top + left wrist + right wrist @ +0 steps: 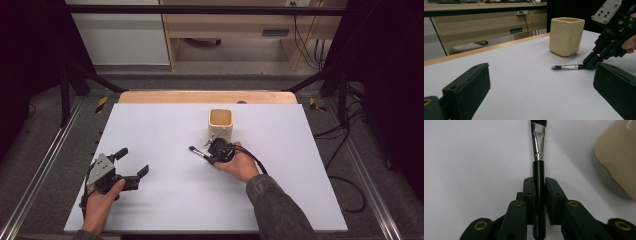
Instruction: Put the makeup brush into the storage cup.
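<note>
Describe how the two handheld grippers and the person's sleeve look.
Both the left gripper and right gripper are black, with two blocky jaws and brass-coloured pivot rings. The left carries a grey three-cornered plate with dark holes. A black cable trails from the right. The sleeve is dark grey.

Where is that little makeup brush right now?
The makeup brush lies on the white table, its black handle clamped in the right gripper, just in front of the cream square cup.

Hand-held gripper [539,195]: jaws clamped on brush handle
Brush [538,157]: pointing away, silver ferrule
Cup [619,155]: cream, right, on white surface [474,157]
</note>
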Demonstrator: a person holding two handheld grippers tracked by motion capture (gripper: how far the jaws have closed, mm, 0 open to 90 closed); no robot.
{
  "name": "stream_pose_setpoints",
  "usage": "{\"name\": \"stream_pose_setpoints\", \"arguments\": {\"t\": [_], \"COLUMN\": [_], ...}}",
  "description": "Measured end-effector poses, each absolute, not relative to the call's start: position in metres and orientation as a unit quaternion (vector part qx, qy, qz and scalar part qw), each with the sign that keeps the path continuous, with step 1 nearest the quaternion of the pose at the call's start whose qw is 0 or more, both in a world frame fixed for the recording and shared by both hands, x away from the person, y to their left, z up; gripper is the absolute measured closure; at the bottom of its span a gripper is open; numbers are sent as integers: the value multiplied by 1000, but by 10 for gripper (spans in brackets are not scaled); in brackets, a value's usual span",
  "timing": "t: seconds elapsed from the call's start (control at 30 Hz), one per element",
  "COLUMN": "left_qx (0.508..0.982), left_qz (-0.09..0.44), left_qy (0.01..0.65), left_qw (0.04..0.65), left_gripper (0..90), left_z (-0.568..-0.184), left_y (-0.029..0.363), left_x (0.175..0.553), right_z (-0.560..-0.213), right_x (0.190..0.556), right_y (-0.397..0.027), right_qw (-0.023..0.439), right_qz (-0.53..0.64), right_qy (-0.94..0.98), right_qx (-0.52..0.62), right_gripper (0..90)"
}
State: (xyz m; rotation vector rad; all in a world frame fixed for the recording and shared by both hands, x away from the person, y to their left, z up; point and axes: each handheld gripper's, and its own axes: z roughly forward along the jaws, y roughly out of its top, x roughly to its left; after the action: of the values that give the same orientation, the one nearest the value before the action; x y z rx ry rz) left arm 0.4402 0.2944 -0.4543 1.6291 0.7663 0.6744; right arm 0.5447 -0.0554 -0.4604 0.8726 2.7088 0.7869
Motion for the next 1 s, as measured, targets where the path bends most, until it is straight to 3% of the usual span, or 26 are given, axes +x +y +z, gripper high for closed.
{"name": "stream_pose_setpoints", "arguments": {"t": [0.5,1.0], "left_qx": [695,701], "left_qz": [287,281], "left_qy": [325,316], "left_qw": [574,574], "left_gripper": [6,6], "left_z": [-454,-454], "left_y": [293,286], "left_x": [440,439], "right_z": [-457,-444], "right_x": [537,516], "right_y": [-61,-96], "right_qw": [95,114], "right_qz": [282,382], "right_qy": [908,862], "right_qx": [294,313], "right_gripper": [795,795]}}
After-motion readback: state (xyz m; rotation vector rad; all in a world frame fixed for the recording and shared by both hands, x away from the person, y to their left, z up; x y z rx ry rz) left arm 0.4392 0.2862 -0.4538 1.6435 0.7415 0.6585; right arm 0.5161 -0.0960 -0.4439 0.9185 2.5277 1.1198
